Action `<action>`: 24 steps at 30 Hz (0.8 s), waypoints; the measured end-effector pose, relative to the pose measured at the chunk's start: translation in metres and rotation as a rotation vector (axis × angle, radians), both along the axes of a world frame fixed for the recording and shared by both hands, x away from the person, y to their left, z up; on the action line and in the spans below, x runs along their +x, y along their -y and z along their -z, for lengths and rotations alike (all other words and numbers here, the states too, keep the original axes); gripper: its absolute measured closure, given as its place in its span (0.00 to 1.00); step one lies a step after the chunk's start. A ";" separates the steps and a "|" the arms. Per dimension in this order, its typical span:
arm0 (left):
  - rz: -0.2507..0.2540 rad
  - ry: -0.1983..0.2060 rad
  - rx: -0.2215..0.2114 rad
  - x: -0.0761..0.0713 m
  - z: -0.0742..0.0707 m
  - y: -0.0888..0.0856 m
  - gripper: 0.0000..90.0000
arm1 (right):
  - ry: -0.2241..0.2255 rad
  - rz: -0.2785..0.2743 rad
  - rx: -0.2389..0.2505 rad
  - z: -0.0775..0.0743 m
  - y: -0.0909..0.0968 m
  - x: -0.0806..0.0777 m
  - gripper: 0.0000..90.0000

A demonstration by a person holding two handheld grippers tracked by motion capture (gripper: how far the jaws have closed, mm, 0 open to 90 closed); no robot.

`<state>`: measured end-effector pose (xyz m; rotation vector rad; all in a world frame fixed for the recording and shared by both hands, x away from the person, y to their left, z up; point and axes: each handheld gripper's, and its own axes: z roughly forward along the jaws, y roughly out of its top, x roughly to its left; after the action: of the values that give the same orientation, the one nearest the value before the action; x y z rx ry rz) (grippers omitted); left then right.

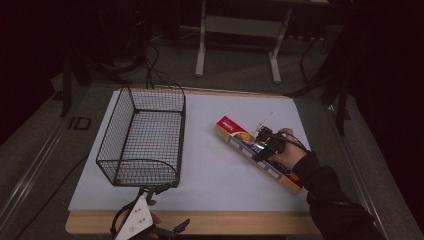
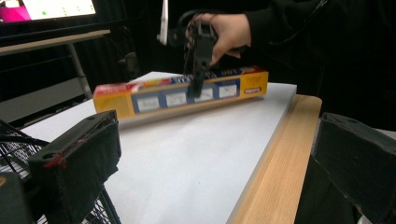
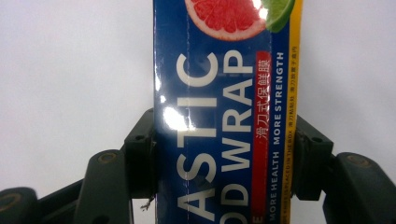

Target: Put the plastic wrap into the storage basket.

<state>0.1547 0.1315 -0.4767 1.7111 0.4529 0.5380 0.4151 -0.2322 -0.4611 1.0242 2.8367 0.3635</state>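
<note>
Long wrap box (image 1: 257, 153) lies flat on the white sheet (image 1: 210, 165), well right of the wire basket (image 1: 142, 137), angled with its red end pointing away from the person. Right gripper (image 1: 264, 144) comes down on the box near its middle, hand (image 1: 287, 152) behind it. In the right gripper view both jaws press the box's long sides, so it is clamped on the box (image 3: 226, 112); label reads "PLASTIC FOOD WRAP" with a grapefruit picture. Box rests on the sheet, not lifted, as far as the left gripper view shows (image 2: 182, 95). Left gripper (image 1: 152, 192) sits just in front of the basket's near edge at the table's wooden rim (image 1: 240, 222). Its jaws stand wide apart, gripping nothing. Basket looks empty.
</note>
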 end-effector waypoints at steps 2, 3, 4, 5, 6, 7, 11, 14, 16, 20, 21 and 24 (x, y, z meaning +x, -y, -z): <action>0.001 0.000 0.000 0.000 0.000 0.000 0.01 | 0.019 0.038 0.036 -0.009 0.006 0.003 0.44; 0.001 0.000 0.001 0.000 0.000 0.000 0.01 | 0.024 0.060 0.053 -0.013 0.008 0.004 0.44; 0.001 0.001 0.002 0.000 0.000 0.000 0.01 | 0.038 0.092 0.084 -0.022 0.012 0.005 0.44; 0.000 0.001 0.005 0.000 0.000 0.000 0.01 | 0.038 0.092 0.084 -0.022 0.012 0.005 0.44; 0.001 0.001 0.003 0.000 0.000 0.001 0.01 | 0.054 0.103 0.092 -0.027 0.013 0.006 0.45; 0.001 0.000 0.003 0.000 0.000 0.001 0.01 | 0.080 0.110 0.103 -0.033 0.014 0.006 0.45; -0.001 0.003 0.006 0.000 0.000 0.001 0.01 | 0.137 0.140 0.154 -0.057 0.010 0.005 0.45; -0.003 0.003 0.004 0.000 0.000 0.001 0.01 | 0.159 0.143 0.175 -0.069 0.003 0.003 0.45; -0.003 0.004 0.007 0.000 0.000 0.001 0.01 | 0.163 0.143 0.181 -0.073 -0.001 0.003 0.45; -0.003 0.005 0.008 0.000 0.000 0.001 0.01 | 0.194 0.131 0.208 -0.086 -0.015 0.000 0.45; -0.003 0.004 0.003 0.000 0.000 0.001 0.01 | 0.196 0.133 0.217 -0.089 -0.018 -0.001 0.45; -0.001 0.005 0.007 0.000 0.000 0.001 0.01 | 0.210 0.131 0.241 -0.096 -0.028 -0.001 0.45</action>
<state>0.1550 0.1307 -0.4767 1.7162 0.4489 0.5458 0.4138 -0.2045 -0.3653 1.1311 2.5690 0.7652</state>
